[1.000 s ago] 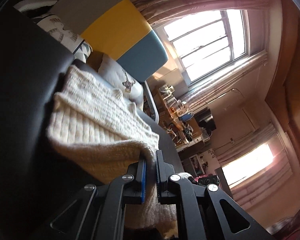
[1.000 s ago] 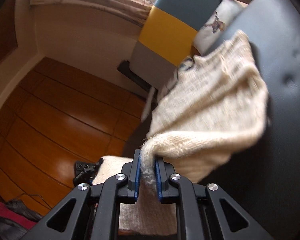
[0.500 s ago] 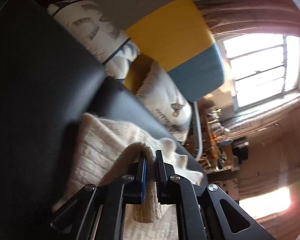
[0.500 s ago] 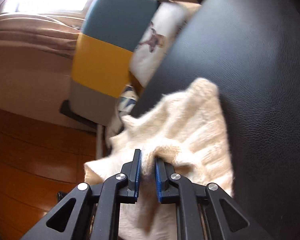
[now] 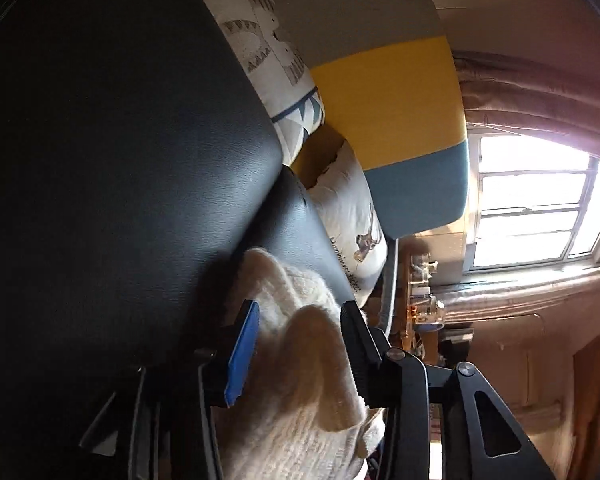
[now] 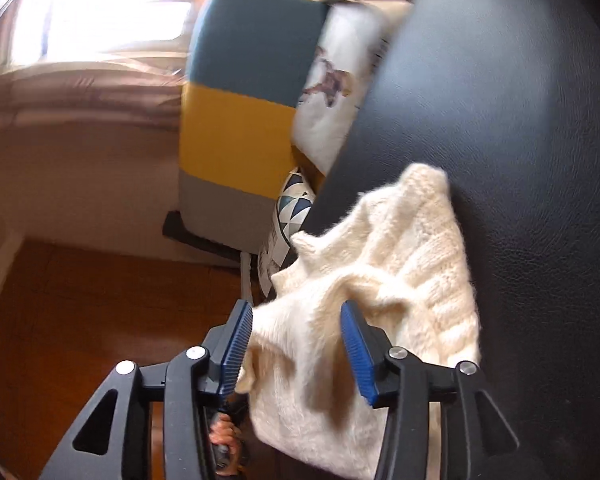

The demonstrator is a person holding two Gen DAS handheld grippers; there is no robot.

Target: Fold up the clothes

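A cream knitted sweater (image 6: 416, 264) lies bunched on a black leather surface (image 6: 520, 120). In the right wrist view my right gripper (image 6: 298, 334) stands open, its blue-padded fingers spread on either side of a raised fold of the knit. In the left wrist view the same sweater (image 5: 300, 360) humps up between the spread fingers of my left gripper (image 5: 300, 334), which is open too. The lower part of the sweater is hidden behind the gripper frames.
Beyond the black surface (image 5: 120, 140) stands a chair with a grey, yellow and blue back (image 5: 388, 92), with printed cushions (image 5: 268, 48) against it. A bright window (image 5: 540, 200) with curtains is behind. Wooden floor (image 6: 80, 300) shows at the left. A hand (image 6: 224, 436) shows below my right gripper.
Both grippers were shut on folds of the sweater and carried it forward and down onto the black surface. Now both have opened and the sweater rests loose between their fingers.
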